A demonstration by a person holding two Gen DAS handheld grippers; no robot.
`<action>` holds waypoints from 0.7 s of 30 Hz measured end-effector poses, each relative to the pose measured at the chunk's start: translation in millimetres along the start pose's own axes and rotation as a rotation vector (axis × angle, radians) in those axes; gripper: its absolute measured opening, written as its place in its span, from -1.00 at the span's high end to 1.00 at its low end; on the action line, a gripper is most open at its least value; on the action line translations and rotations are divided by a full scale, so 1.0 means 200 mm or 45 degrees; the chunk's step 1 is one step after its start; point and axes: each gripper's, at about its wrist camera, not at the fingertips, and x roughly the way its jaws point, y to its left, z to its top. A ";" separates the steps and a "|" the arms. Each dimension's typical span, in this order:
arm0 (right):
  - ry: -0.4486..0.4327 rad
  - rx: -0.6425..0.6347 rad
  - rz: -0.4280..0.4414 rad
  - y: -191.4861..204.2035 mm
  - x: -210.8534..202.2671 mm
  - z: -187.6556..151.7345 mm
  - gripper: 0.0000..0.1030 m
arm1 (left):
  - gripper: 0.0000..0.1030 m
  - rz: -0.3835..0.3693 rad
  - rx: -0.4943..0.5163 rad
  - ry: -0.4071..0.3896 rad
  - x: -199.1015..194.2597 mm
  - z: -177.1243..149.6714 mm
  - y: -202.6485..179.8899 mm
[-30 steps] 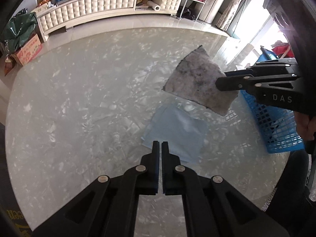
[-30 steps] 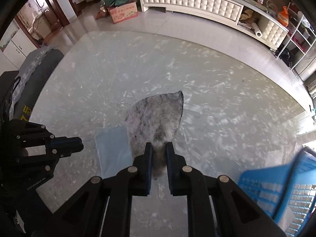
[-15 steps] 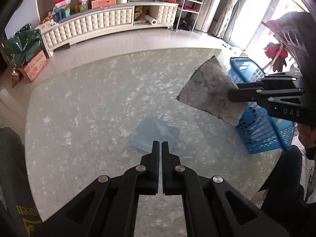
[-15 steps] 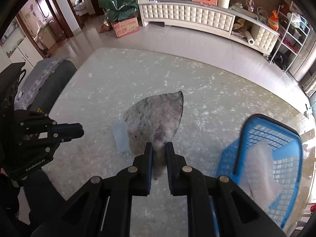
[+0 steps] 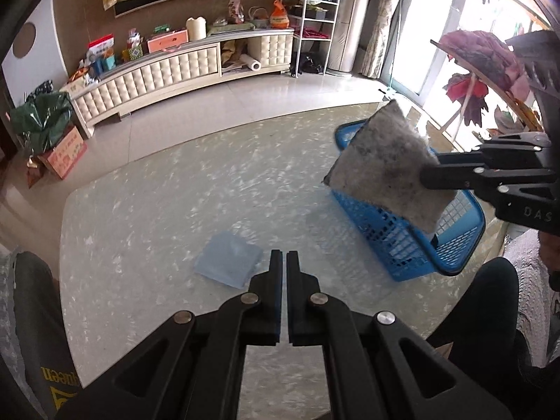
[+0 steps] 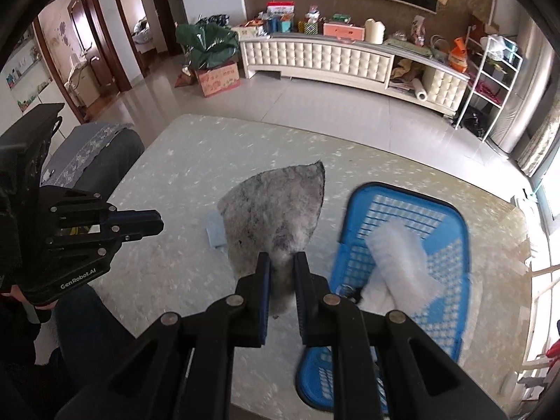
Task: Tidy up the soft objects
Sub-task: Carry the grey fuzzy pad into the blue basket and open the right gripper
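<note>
A fuzzy grey cloth point(image 6: 276, 206) hangs in the air with my right gripper point(image 6: 281, 259) shut on its near corner. In the left wrist view the same grey cloth point(image 5: 388, 164) is held by my right gripper point(image 5: 425, 176) over the near rim of the blue basket point(image 5: 402, 245). The blue basket point(image 6: 451, 241) stands on the table's right side with a white fluffy cloth point(image 6: 402, 259) inside. A folded light-blue cloth point(image 5: 229, 262) lies flat on the marble table. My left gripper point(image 5: 284, 255) is shut and empty, high above that blue cloth. In the right wrist view my left gripper point(image 6: 159, 222) is at the left.
The marble table point(image 5: 157, 227) has rounded edges. A dark chair point(image 6: 101, 154) with a patterned cover stands at its left side. A person's dark trouser legs point(image 5: 479, 311) are by the near edge. A white cabinet point(image 6: 332, 63) and a metal rack point(image 6: 490, 80) line the far wall.
Both grippers have risen and pulled back from the table. The right one has carried the grey cloth rightward, from above the light-blue cloth to over the blue basket.
</note>
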 end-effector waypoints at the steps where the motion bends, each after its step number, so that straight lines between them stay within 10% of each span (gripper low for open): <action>1: -0.004 0.009 -0.005 -0.01 -0.01 -0.01 0.77 | 0.98 0.009 0.012 0.002 -0.01 0.01 -0.05; 21: 0.024 0.104 -0.153 -0.30 0.00 -0.28 0.76 | 0.98 -0.025 0.187 0.040 0.15 0.13 -0.51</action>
